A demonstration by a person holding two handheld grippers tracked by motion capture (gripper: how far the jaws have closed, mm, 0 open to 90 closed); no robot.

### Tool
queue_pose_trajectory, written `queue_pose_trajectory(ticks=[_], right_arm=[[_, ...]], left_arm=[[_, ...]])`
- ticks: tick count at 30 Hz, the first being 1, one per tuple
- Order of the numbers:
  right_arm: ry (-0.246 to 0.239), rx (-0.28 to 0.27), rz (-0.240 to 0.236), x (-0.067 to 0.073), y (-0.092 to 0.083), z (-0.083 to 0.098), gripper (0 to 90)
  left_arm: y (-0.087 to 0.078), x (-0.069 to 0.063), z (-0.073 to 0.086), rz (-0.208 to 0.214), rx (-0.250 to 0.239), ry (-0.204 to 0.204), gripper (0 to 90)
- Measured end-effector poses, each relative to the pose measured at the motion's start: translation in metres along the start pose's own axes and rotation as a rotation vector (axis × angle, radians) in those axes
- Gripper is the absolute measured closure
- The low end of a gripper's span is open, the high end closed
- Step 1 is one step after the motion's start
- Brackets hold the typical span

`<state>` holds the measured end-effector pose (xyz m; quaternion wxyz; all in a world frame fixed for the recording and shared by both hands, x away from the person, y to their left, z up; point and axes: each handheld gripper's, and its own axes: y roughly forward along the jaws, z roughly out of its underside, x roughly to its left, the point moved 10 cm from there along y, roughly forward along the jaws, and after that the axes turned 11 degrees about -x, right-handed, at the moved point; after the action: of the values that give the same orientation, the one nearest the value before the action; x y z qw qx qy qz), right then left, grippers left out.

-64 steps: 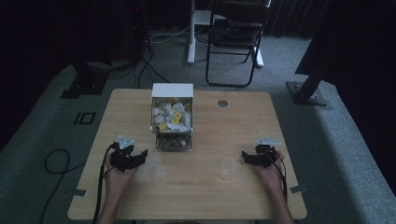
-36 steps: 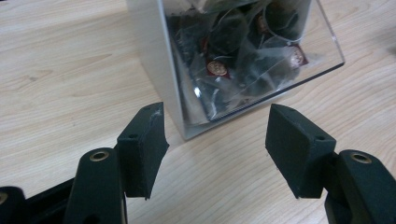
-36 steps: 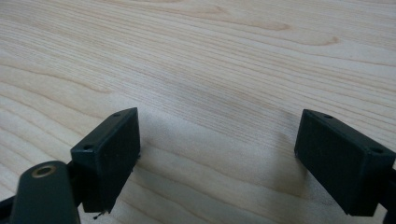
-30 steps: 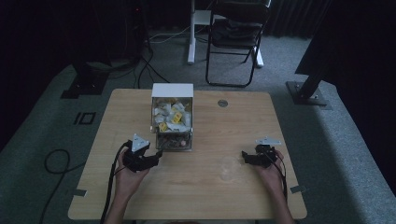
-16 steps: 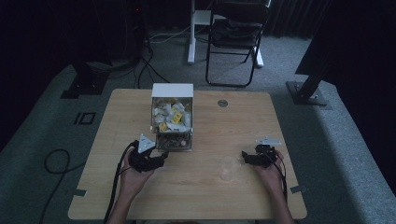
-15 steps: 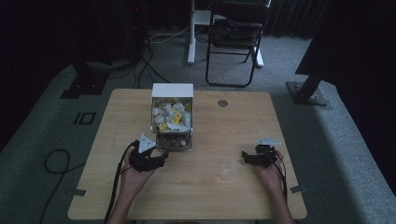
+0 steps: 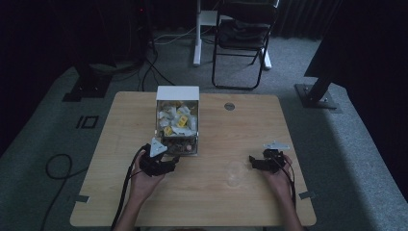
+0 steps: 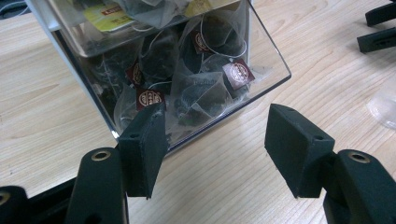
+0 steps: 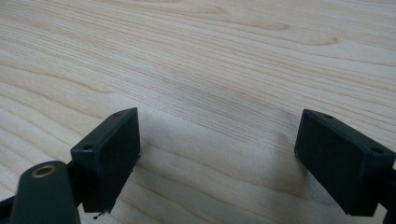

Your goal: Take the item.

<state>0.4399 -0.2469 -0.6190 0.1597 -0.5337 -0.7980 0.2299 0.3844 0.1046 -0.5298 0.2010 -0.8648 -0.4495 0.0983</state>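
Wooden worktop (image 7: 211, 192) with a clear box (image 7: 177, 126) of tea bags (image 8: 198, 91) standing left of centre, white lid at its far end. Left tongs (image 7: 169, 162) sit just at the box's near corner, jaws spread wide with nothing between them; in the left gripper view one jaw is right up against the clear front wall, the other off to the side over bare wood. Right tongs (image 7: 255, 162) rest low over the worktop well apart from the box, jaws spread, gripping nothing. A faint clear disc (image 7: 234, 172) lies between the two tongs. Folding chair (image 7: 240, 38) stands on the floor beyond.
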Motion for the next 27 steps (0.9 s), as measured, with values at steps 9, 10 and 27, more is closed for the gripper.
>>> queue_pose_trajectory(ticks=[9,10,27], right_arm=[[0.001,0.0,0.0,0.0,0.0,0.0,14.0],[0.001,0.0,0.0,0.0,0.0,0.0,14.0],[0.0,-0.001,0.0,0.0,0.0,0.0,14.1]], left_arm=[[0.007,-0.003,0.002,0.008,0.007,0.007,39.5],[0.008,-0.003,0.002,0.008,0.009,0.009,39.5],[0.024,-0.005,0.009,0.008,0.017,0.025,39.7]])
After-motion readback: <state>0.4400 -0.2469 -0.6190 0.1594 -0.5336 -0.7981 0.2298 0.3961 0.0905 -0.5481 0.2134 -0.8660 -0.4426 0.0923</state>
